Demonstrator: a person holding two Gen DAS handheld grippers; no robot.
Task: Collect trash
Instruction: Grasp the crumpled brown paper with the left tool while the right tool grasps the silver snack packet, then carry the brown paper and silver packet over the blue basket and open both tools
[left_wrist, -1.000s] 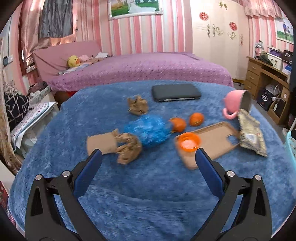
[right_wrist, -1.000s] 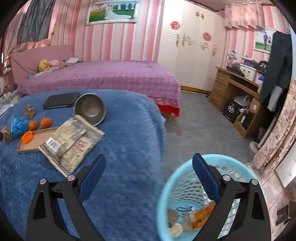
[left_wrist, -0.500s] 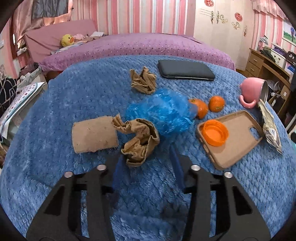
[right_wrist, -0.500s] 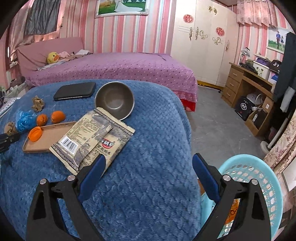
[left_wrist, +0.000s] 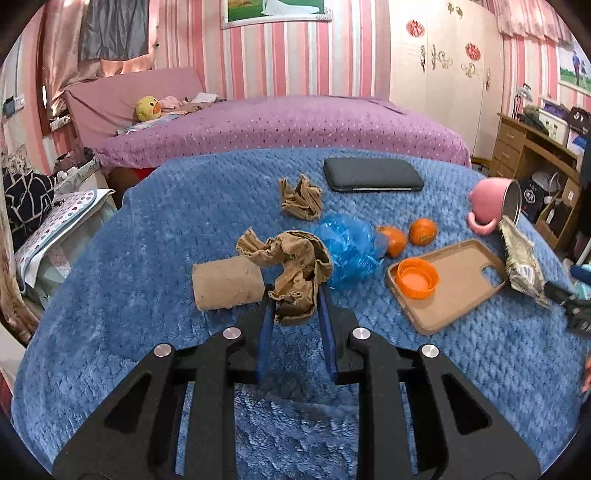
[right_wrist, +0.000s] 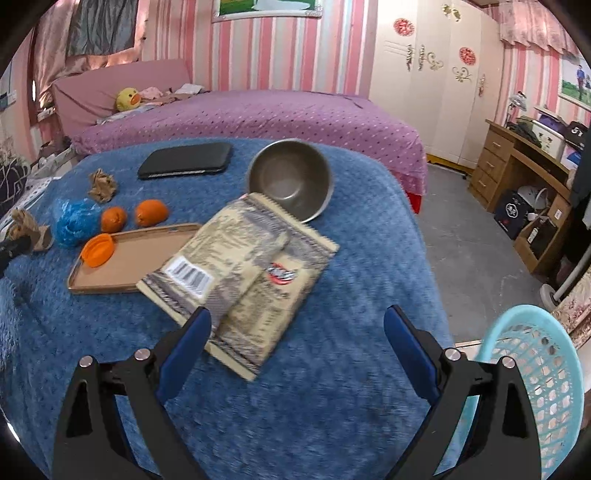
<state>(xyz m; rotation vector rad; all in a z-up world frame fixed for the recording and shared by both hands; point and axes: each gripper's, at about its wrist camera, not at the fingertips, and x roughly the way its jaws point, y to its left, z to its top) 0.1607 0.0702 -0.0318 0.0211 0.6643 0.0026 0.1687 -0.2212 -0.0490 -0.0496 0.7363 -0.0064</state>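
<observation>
Over on the left, left gripper (left_wrist: 294, 308) clamped tight on the crumpled brown paper (left_wrist: 291, 269), wad sticking up and forward from between the blue pads, flat cardboard piece (left_wrist: 228, 282) just beside on the blue blanket (left_wrist: 147, 229). Further right, right gripper (right_wrist: 297, 328) spread wide and empty, poised over the near edge of the snack wrapper (right_wrist: 243, 273), long axis running away toward the steel bowl (right_wrist: 290, 181). Far right, blue basket (right_wrist: 532, 369) down off the bed edge, much nearer the right gripper, so probably a long carry across for that paper.

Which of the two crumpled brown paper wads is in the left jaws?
The near wad, beside the cardboard tube, is pinched by the left gripper. The far wad lies untouched.
</observation>
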